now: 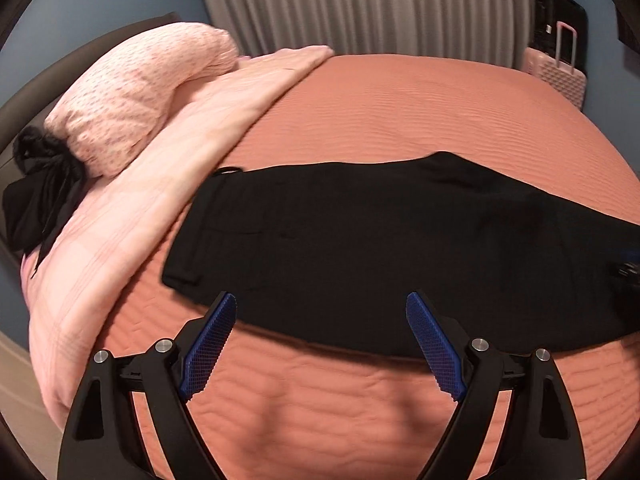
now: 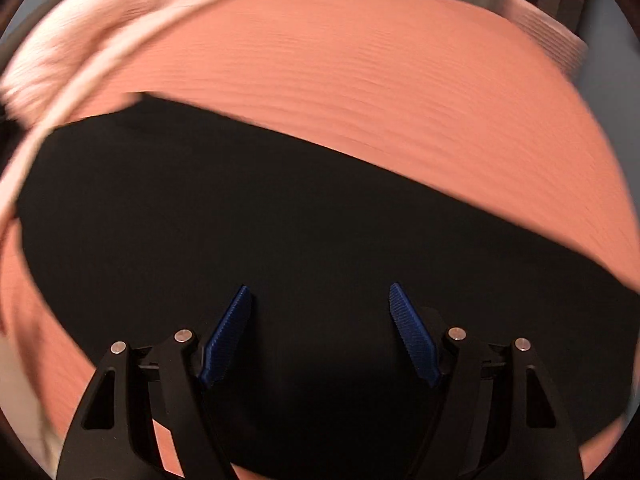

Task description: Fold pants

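Black fabric pants are lying flat across the salmon quilted bedspread, waistband towards the pink pillow. I've got my left gripper spread wide with nothing in it, over the near edge. Right gripper also gaping empty, above the dark cloth.

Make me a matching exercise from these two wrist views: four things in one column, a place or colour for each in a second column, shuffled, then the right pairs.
Things:
1. pants
2. pillow
3. suitcase
4. left gripper

Descriptions:
A. pale pink with a small pattern, at the head of the bed
B. black, spread flat on the salmon bedspread
C. open, blue pads apart, nothing between them
D. pink, upright past the bed's far corner, handle raised

Pairs: 1-B, 2-A, 3-D, 4-C
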Demonstrator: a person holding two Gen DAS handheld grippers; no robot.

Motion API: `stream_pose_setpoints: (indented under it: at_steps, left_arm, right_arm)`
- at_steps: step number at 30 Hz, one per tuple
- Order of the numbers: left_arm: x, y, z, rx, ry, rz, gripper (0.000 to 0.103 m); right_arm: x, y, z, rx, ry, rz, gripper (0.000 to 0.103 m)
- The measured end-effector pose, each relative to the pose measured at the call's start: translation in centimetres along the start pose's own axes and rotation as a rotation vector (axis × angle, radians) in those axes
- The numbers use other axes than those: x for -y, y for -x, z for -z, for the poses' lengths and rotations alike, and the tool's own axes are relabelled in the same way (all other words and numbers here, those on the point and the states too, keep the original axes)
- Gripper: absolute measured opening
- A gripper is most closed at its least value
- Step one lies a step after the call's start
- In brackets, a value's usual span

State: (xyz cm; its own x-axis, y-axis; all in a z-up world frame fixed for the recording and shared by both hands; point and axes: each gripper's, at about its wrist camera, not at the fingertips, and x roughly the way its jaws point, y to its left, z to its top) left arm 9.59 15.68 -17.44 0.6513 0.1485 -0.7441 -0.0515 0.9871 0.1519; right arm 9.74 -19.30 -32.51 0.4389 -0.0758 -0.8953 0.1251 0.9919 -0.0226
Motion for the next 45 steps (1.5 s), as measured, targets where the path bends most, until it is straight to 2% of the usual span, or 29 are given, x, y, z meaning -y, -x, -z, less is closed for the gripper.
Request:
stream_pose_setpoints:
  at_steps: [2, 3, 5, 7, 9, 11, 13, 14, 17, 19, 20, 22, 23, 25, 27, 29, 30, 31, 33, 36, 38, 41, 44, 45]
  left_arm:
    - [2.5, -0.9, -1.4, 0.008, -0.038, 0.001, 0.086]
    - [4.0, -1.7, -2.5, 0.009, -0.069, 0.003, 0.086]
    - [6.9, -4.1, -5.3, 0.004, -0.103, 0.011, 0.086]
    - [8.7, -7.2, -7.4, -0.023, -0.1, 0.016, 0.086]
    - [10.1, -12.4, -8.8, -0.158, -0.085, 0.022, 0.086]
    - [10.0, -15.7, -9.2, -0.245, -0.06, -0.023, 0.088]
    - [9.3, -15.7, -9.7, -0.23, 0.001, 0.006, 0.087]
    - [8.7, -15.1, -9.5, -0.235, 0.018, -0.001, 0.087]
    - [6.8, -13.0, -7.5, -0.216, 0.054, 0.019, 0.087]
    - [5.6, -12.4, -5.1, -0.235, 0.045, 0.006, 0.087]
    - [5.1, -12.3, -4.3, -0.243, 0.041, 0.0, 0.088]
    - [4.1, -11.6, -3.0, -0.194, 0.042, 0.028, 0.088]
    - [4.1, -11.4, -2.7, -0.184, 0.019, 0.028, 0.088]
    - [4.3, -11.4, -2.5, -0.169, -0.006, 0.014, 0.092]
    - [4.2, -11.5, -2.1, -0.158, -0.009, 0.019, 0.094]
    - [3.9, -11.5, -1.9, -0.147, 0.009, 0.042, 0.094]
    - [3.8, -11.5, -1.8, -0.14, 0.007, 0.05, 0.094]
    - [4.0, -11.4, -1.8, -0.134, 0.001, 0.051, 0.094]
    - [4.1, -11.3, -1.6, -0.125, 0.001, 0.055, 0.094]
    - [4.2, -11.2, -1.5, -0.111, 0.003, 0.056, 0.094]
    - [4.2, -11.1, -1.4, -0.105, 0.005, 0.053, 0.095]
    - [4.0, -10.8, -1.0, -0.101, 0.01, 0.052, 0.095]
    - [3.4, -10.7, -0.8, -0.099, 0.008, 0.055, 0.095]
    - [3.2, -10.8, -0.8, -0.1, 0.008, 0.057, 0.095]
  right_arm:
    - [7.8, 2.3, 2.9, 0.016, -0.134, 0.08, 0.071]
    - [10.4, 3.4, 3.9, 0.029, -0.186, 0.09, 0.072]
    - [13.3, 5.3, 5.4, 0.074, -0.238, 0.055, 0.072]
    - [13.9, 5.7, 6.1, 0.081, -0.226, 0.034, 0.072]
    - [13.4, 5.2, 6.6, 0.059, -0.207, 0.029, 0.072]
    - [11.6, 5.3, 6.2, 0.084, -0.199, -0.042, 0.073]
    - [7.0, 5.5, 3.0, 0.115, -0.103, -0.177, 0.073]
    - [4.0, 5.5, 1.0, 0.128, -0.031, -0.244, 0.073]
    - [-8.0, 4.5, -6.6, 0.132, 0.224, -0.525, 0.073]
    - [-14.5, 3.0, -10.4, 0.112, 0.32, -0.66, 0.072]
    - [-17.3, 2.0, -11.8, 0.089, 0.35, -0.698, 0.072]
    - [-23.6, -0.1, -14.4, 0.043, 0.457, -0.759, 0.072]
    - [-26.2, -1.5, -15.9, 0.04, 0.507, -0.734, 0.072]
    - [-27.9, -3.6, -17.6, 0.03, 0.505, -0.709, 0.072]
    - [-26.9, -5.4, -19.9, -0.002, 0.442, -0.718, 0.073]
    - [-26.4, -7.4, -21.6, -0.091, 0.413, -0.812, 0.073]
    - [-26.0, -7.3, -21.3, -0.113, 0.422, -0.849, 0.073]
    - [-26.2, -7.4, -21.1, -0.145, 0.445, -0.904, 0.073]
    - [-25.8, -7.6, -20.2, -0.2, 0.493, -0.94, 0.073]
    - [-25.7, -7.8, -20.5, -0.209, 0.556, -0.91, 0.072]
    - [-26.0, -8.4, -20.8, -0.245, 0.552, -0.922, 0.074]
    - [-27.3, -9.1, -20.3, -0.28, 0.654, -0.888, 0.074]
    - [-27.5, -8.3, -19.7, -0.363, 0.769, -0.973, 0.074]
    - [-27.3, -7.8, -19.8, -0.361, 0.813, -1.003, 0.074]
